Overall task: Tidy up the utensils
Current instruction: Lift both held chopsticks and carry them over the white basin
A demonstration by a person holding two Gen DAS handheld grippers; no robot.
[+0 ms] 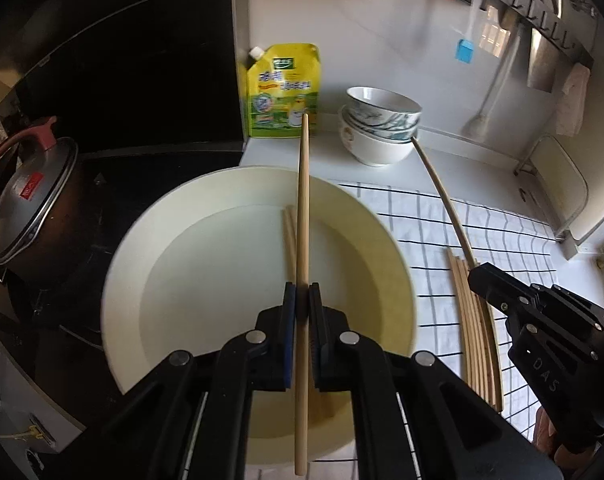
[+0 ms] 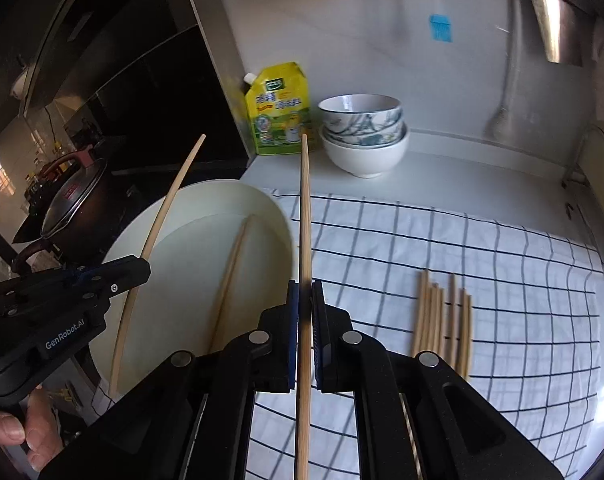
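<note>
The checked cloth point(image 2: 441, 248) fills the right half of the right wrist view, and the cream basin point(image 1: 174, 216) fills the centre of the left wrist view. The left gripper point(image 1: 301, 296) rises from the bottom centre, level above the basin, its jaws pinched on a chopstick point(image 1: 303, 216) pointing up the frame; its side reads "GenRobot.AI". The right gripper point(image 2: 305, 292) sits over the cloth's left edge, clamped on another chopstick point(image 2: 305, 216); "DAS" shows on its body. Two chopsticks point(image 2: 230, 272) lie inside the basin. A bundle of chopsticks point(image 2: 441, 320) lies on the cloth at lower right. The writing on the yellow pouch point(image 2: 278, 108) at upper centre is illegible.
</note>
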